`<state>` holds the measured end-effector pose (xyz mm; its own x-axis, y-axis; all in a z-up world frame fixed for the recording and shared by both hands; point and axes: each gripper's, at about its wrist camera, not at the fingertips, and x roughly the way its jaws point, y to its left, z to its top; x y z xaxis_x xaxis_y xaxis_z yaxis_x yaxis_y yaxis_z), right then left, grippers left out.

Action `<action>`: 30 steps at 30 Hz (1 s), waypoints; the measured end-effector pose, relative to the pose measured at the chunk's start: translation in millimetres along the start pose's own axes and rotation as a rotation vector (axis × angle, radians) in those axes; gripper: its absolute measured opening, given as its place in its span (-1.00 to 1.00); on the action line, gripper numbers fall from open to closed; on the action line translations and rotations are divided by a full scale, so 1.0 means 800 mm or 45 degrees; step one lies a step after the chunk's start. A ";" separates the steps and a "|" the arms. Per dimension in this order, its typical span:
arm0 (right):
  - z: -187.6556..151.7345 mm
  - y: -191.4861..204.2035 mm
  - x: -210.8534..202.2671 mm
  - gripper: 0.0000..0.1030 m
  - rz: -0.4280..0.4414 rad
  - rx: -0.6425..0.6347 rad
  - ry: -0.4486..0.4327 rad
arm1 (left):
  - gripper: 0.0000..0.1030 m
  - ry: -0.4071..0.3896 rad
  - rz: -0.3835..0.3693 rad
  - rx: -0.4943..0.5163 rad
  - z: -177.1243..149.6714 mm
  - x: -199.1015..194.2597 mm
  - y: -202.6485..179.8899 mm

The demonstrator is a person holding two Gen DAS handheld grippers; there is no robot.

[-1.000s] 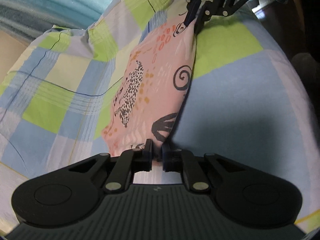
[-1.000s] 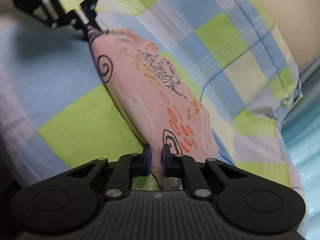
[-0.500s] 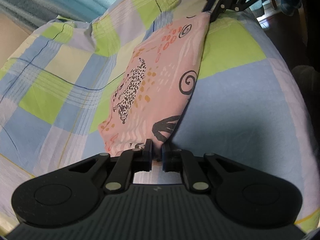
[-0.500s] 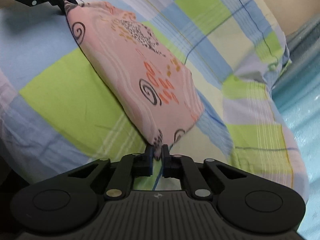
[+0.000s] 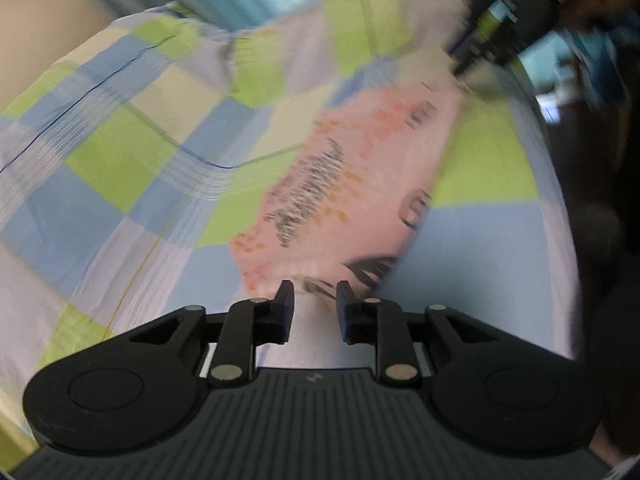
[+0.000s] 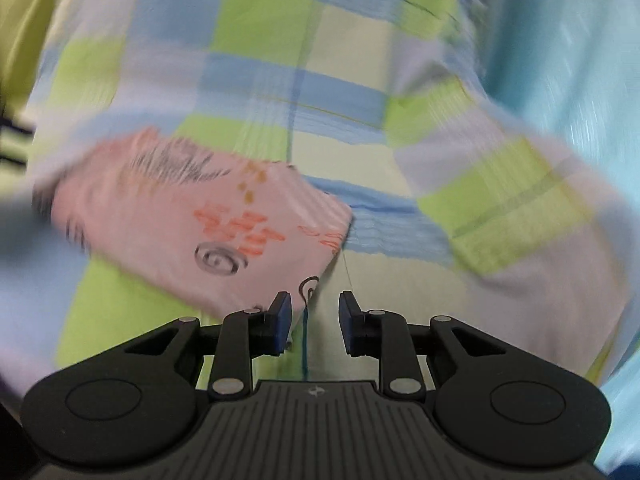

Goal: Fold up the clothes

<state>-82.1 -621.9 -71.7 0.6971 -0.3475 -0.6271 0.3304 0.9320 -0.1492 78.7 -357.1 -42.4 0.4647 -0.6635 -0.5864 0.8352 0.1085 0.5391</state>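
Note:
A folded pink garment [image 5: 360,184] with black spirals, orange marks and a spotted animal print lies flat on the checked bedsheet [image 5: 120,168]. My left gripper [image 5: 314,300] is open at the garment's near edge, with only a sliver of cloth showing between its fingers. In the right wrist view the same pink garment [image 6: 192,216] lies left of centre. My right gripper [image 6: 314,312] is open beside its near corner, holding nothing. The right gripper [image 5: 492,36] also appears blurred at the garment's far end in the left wrist view. Both views are motion-blurred.
The sheet [image 6: 300,80] is a blue, green and white check spread over a bed. A light blue curtain [image 6: 568,60] hangs to the right in the right wrist view. The bed's dark edge [image 5: 592,240] falls away at the right of the left wrist view.
Both grippers were shut on opposite ends of the pink garment; now both have opened and let it go. The garment lies on the sheet, and both cameras are swinging.

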 end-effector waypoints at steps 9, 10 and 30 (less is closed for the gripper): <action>0.027 -0.060 0.059 -0.42 0.197 0.389 0.018 | -0.37 0.038 0.000 -0.433 0.032 0.103 0.081; 0.030 -0.065 0.065 -0.42 0.222 0.418 0.005 | -0.37 0.050 -0.013 -0.512 0.031 0.117 0.092; 0.055 -0.099 0.143 -1.00 0.296 0.537 -0.092 | -0.97 0.020 -0.043 -0.693 0.005 0.180 0.121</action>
<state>-0.3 -739.7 -97.8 0.8204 -0.1555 -0.5502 0.3795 0.8678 0.3206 225.4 -444.7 -72.4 0.4360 -0.6627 -0.6088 0.8793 0.4576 0.1316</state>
